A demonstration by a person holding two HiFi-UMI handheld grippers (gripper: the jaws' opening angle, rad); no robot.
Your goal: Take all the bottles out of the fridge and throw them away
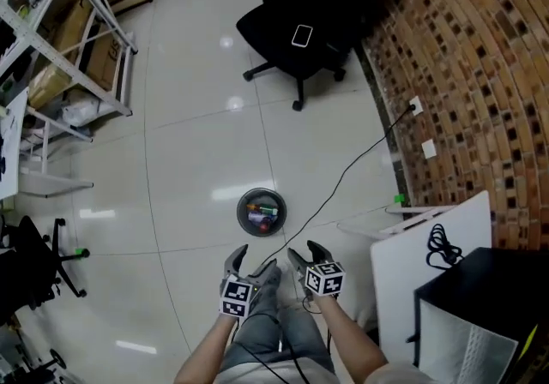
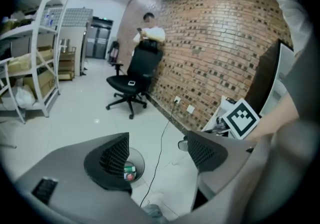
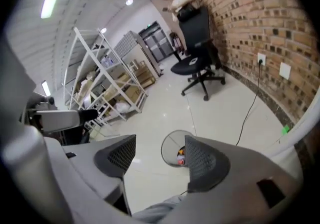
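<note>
your left gripper (image 1: 254, 261) and right gripper (image 1: 307, 252) gape empty — trash bin (image 1: 239, 211) just ahead, black cable (image 1: 343, 173) trailing beside it.

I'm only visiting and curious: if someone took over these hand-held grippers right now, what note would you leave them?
Left hand-held gripper: open, empty.
Right hand-held gripper: open, empty.
Both point toward the bin on the floor in front of the person.
Done: some bottles lie in the bin.
The fridge stands at the person's right; its inside is out of view.
Left: check the fridge for more bottles and bin any found.
</note>
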